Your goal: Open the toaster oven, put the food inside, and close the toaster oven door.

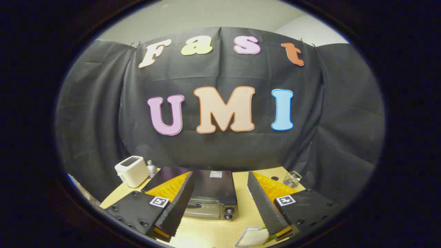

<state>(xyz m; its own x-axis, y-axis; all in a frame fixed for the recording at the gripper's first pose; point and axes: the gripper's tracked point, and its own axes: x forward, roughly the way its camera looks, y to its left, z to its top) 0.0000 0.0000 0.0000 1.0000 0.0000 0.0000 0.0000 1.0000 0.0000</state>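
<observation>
Gripper (225, 220) fingers spread apart, holding nothing, above a table (243, 210). The shut oven (213, 194) sits between them at 12 o'clock; the food (253, 237) lies at 5 o'clock, beside the right fingertip.

Even, soft light is falling from above, leaving the table (241, 193) bright and the black cloth wall (220, 144) dim and matte. A pale glare is washing over the toaster oven (213, 187) top. Fisheye distortion is bending straight lines toward the rim. The hand-held gripper (225, 224), fingers spread apart, is looking slightly soft up close.
</observation>
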